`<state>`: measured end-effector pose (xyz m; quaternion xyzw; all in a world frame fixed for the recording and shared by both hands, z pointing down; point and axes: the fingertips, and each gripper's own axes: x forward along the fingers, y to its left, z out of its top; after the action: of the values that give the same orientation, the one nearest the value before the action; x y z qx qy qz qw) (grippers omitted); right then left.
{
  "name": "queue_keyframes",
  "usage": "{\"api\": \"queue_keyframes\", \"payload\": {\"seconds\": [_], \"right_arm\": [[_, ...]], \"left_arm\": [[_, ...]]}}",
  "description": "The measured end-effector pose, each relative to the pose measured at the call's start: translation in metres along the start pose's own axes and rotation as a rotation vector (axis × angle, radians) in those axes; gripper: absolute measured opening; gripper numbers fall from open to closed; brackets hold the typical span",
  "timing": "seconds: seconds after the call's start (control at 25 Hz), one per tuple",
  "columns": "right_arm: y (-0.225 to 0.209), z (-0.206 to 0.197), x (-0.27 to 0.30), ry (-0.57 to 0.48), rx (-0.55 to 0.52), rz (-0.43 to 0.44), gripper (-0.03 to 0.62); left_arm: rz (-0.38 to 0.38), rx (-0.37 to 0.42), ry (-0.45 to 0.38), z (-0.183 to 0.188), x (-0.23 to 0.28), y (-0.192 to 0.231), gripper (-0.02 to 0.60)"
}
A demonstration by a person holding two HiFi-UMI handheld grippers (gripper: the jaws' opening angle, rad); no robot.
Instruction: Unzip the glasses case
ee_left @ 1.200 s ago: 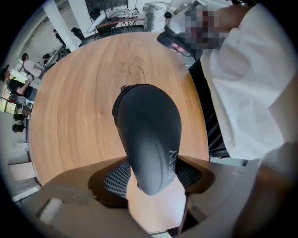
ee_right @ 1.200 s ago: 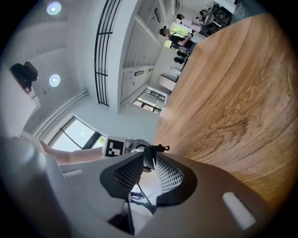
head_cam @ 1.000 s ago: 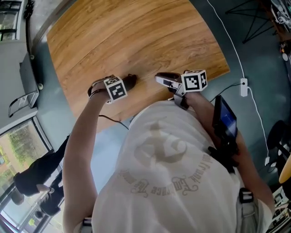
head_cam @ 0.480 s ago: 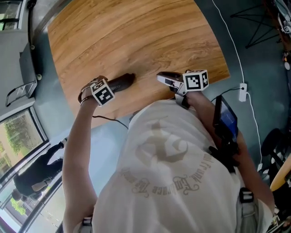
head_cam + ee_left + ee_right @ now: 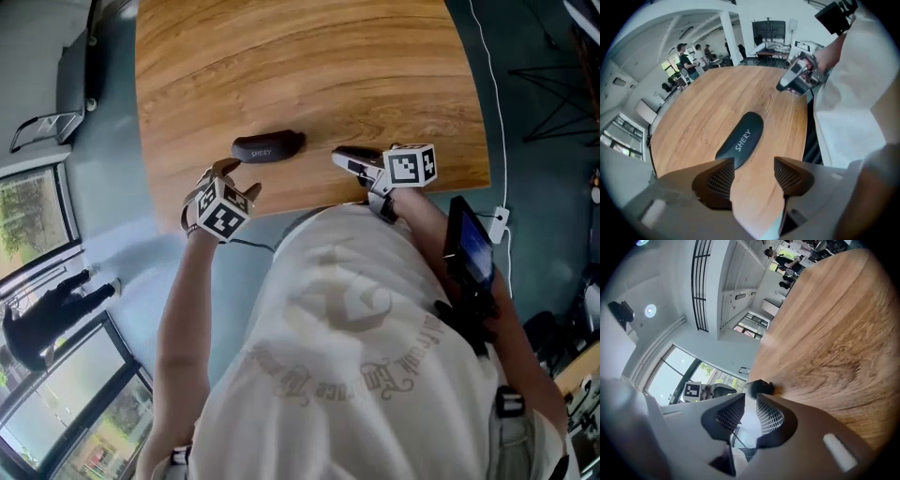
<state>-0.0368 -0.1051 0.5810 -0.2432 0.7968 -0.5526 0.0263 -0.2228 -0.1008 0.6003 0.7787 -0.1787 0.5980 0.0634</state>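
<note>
At the desk's [image 5: 328,66] near edge the left tongs [image 5: 755,171] stand wide over bare wood, just narrowing, the right tongs [image 5: 750,408] nearly together, empty; just beyond, between them, lies the black glasses case [image 5: 268,146], untouched.

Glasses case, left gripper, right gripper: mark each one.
glasses case [image 5: 740,140], left gripper view, on its white lettering.
left gripper [image 5: 753,174], left gripper view, midway between its fingertips.
right gripper [image 5: 750,412], right gripper view, midway between its fingertips.

Black glasses case [image 5: 268,146], white lettering; brown woodgrain table [image 5: 309,75].
</note>
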Motion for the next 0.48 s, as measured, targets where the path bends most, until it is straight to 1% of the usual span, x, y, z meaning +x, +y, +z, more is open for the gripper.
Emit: {"api": "queue_keyframes", "payload": {"seconds": [0.04,0.12,0.24,0.28,0.36,0.4,0.48], "right_arm": [[0.006,-0.008,0.007,0.013,-0.016,-0.007,0.077],[0.018,-0.022,0.017,0.039,-0.047,-0.016,0.06],[0.018,-0.031,0.025,0.069,-0.063,-0.045,0.038],[0.016,-0.033,0.026,0.073,-0.061,-0.06,0.034],[0.021,-0.043,0.027,0.08,-0.061,-0.076,0.027],[0.026,-0.05,0.028,0.086,-0.069,-0.078,0.026],[0.04,-0.066,0.031,0.105,-0.095,-0.075,0.025]], "left_arm": [[-0.014,-0.048,-0.05,-0.003,-0.005,-0.012,0.277],[-0.062,-0.168,-0.167,-0.007,-0.016,-0.038,0.269],[-0.165,-0.4,-0.36,0.004,-0.025,-0.066,0.268],[-0.195,-0.481,-0.42,0.006,-0.026,-0.072,0.259],[-0.237,-0.619,-0.533,0.004,-0.033,-0.086,0.222],[-0.245,-0.674,-0.588,0.0,-0.038,-0.092,0.197],[-0.234,-0.757,-0.677,-0.013,-0.049,-0.105,0.147]]}}
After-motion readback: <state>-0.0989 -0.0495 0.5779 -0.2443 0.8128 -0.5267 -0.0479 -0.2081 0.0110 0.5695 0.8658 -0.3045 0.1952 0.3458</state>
